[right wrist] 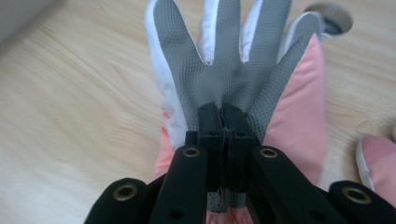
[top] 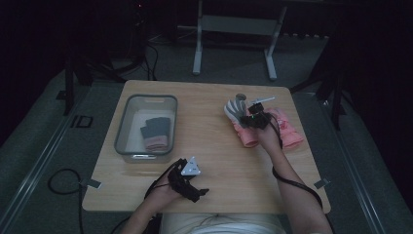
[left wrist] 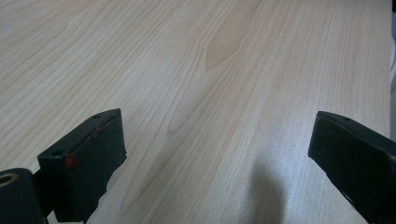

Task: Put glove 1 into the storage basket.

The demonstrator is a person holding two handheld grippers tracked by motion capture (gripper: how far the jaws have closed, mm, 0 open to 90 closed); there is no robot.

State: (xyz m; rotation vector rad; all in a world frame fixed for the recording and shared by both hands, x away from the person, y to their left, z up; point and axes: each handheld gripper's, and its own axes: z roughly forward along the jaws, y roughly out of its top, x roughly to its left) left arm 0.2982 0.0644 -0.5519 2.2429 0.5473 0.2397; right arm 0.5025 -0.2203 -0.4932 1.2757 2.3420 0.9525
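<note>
Two grippers are at work over one pale wooden table [top: 214, 146], largest thing here, plain grain and no writing on it that can be read. At nine o'clock on the table sits a grey bin [top: 146, 127] with a folded grey-and-pink glove [top: 156, 133] inside; no label is legible on it. Out at two o'clock lies a pink glove [right wrist: 233, 60], grey textured palm up, fingers spread toward a round hole [top: 240, 97] in the tabletop at its twelve o'clock; a second pink glove [top: 290, 130] sits just beside it at three o'clock. The right gripper [right wrist: 223, 116] has its jaws pinched together on that grey palm fabric. Down at six o'clock, the left gripper [left wrist: 217, 154] hangs low over bare wood, jaws spread wide, nothing between them.
</note>
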